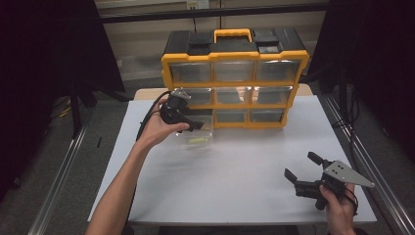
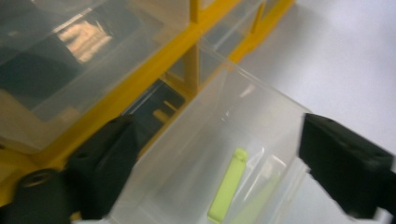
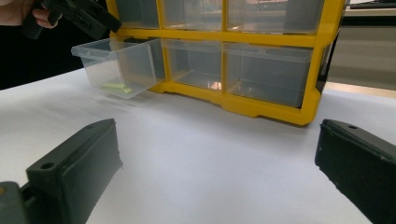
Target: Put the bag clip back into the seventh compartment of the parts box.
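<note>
We see the left claw (image 1: 198, 125) held over the pulled-out clear drawer (image 1: 196, 138) at the bottom left corner of the yellow and black organizer (image 1: 235, 78). Its jaws stand apart, one on each side of the drawer's open top, and neither pad presses on the plastic in the left gripper view. Nothing is clamped between them.

The drawer (image 3: 119, 65) sticks out of the lowest row toward us, its front end tipped slightly down to the worktop (image 1: 235, 181). Inside it lies a small lime-green strip (image 2: 229, 184), flat on the drawer floor near the front wall; from the high view that strip (image 1: 198, 140) sits at about five o'clock from the left claw. The left hand (image 1: 159, 128) grips the tool from the seven o'clock side, with its cable looping back behind the wrist.

The organizer stands upright at twelve o'clock on the worktop, with three rows of three clear drawers and a yellow handle on top. The other drawers are pushed in.

The right claw (image 1: 301, 166) rests low at about four o'clock on the worktop, well apart from the organizer, in the right hand (image 1: 340, 203). Its jaws are spread wide with only bare white surface between them, pointing toward the organizer's front.
</note>
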